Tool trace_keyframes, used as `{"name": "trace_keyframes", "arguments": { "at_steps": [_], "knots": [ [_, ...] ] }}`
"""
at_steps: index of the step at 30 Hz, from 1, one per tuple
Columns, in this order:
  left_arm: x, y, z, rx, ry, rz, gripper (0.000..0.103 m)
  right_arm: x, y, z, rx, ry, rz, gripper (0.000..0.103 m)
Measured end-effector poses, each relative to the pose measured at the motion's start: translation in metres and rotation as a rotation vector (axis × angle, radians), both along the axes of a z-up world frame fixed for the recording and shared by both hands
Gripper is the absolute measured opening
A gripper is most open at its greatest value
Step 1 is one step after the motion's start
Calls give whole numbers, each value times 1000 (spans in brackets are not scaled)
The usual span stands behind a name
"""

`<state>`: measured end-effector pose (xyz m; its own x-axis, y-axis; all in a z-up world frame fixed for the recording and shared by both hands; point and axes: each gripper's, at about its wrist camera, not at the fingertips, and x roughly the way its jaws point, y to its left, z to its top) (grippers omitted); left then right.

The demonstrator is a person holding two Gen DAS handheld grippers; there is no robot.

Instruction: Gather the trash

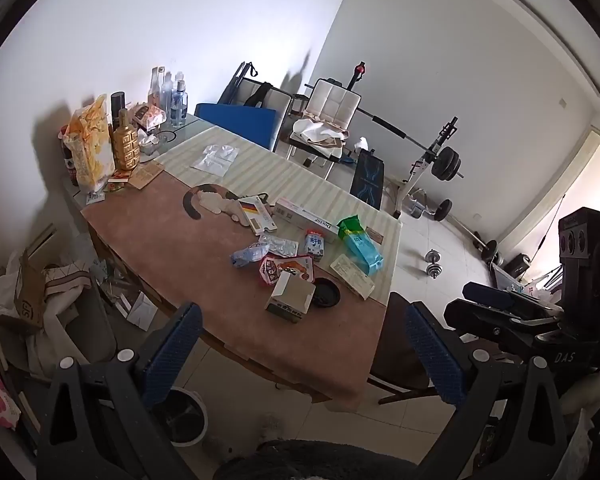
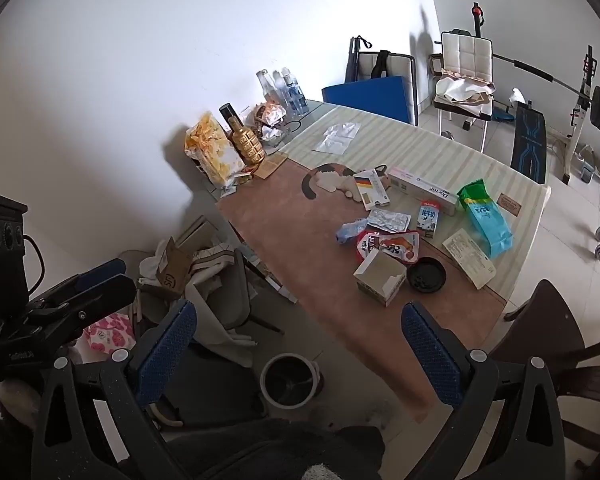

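Note:
Trash lies on the near end of the table (image 1: pixel 148 216) (image 2: pixel 284 216): an open white carton box (image 1: pixel 290 298) (image 2: pixel 381 280), a black round lid (image 1: pixel 326 292) (image 2: pixel 427 275), a red snack wrapper (image 1: pixel 286 270) (image 2: pixel 388 245), a crumpled blue wrapper (image 1: pixel 250 254) (image 2: pixel 350 232), a small milk carton (image 1: pixel 314 243) (image 2: pixel 428 218), a teal and green bag (image 1: pixel 360 246) (image 2: pixel 486 216) and a long white box (image 1: pixel 304 216) (image 2: pixel 424 189). A white-rimmed bin (image 2: pixel 289 378) (image 1: pixel 184 420) stands on the floor below the table's near edge. My left gripper (image 1: pixel 304 356) and right gripper (image 2: pixel 300 354) are both open and empty, held above the floor short of the table.
Bottles, a gold bottle (image 1: pixel 126 144) and a snack bag (image 1: pixel 90 148) stand at the table's far left by the wall. A cluttered chair with cardboard (image 2: pixel 196 276) is left of the table. A dark wooden chair (image 2: pixel 548 328) is at the right. Gym gear (image 1: pixel 440 160) fills the back.

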<state>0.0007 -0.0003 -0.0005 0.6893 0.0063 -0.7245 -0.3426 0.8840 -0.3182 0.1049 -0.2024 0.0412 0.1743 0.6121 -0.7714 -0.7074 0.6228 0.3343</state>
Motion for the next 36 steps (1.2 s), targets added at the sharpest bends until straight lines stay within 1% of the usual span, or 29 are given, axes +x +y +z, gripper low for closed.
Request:
{"name": "trace_keyframes", "arguments": {
  "at_steps": [1, 2, 11, 23, 25, 36],
  "knots": [
    [0, 0, 0, 0, 0, 0, 103, 1, 0, 0, 0, 3, -2, 103],
    [-1, 0, 0, -2, -7, 0, 103, 0, 0, 0, -1, -13, 4, 103],
    [-1, 3, 8, -11, -13, 5, 103, -4, 7, 6, -1, -6, 18, 103],
    [-3, -3, 10, 0, -16, 8, 103, -5, 11, 0, 9, 2, 30, 103],
    [-6, 4, 7, -9, -19, 7, 103, -6, 12, 0, 8, 1, 34, 103],
    [-5, 5, 10, -15, -22, 5, 103, -10, 14, 4, 10, 0, 38, 103]
  ]
}}
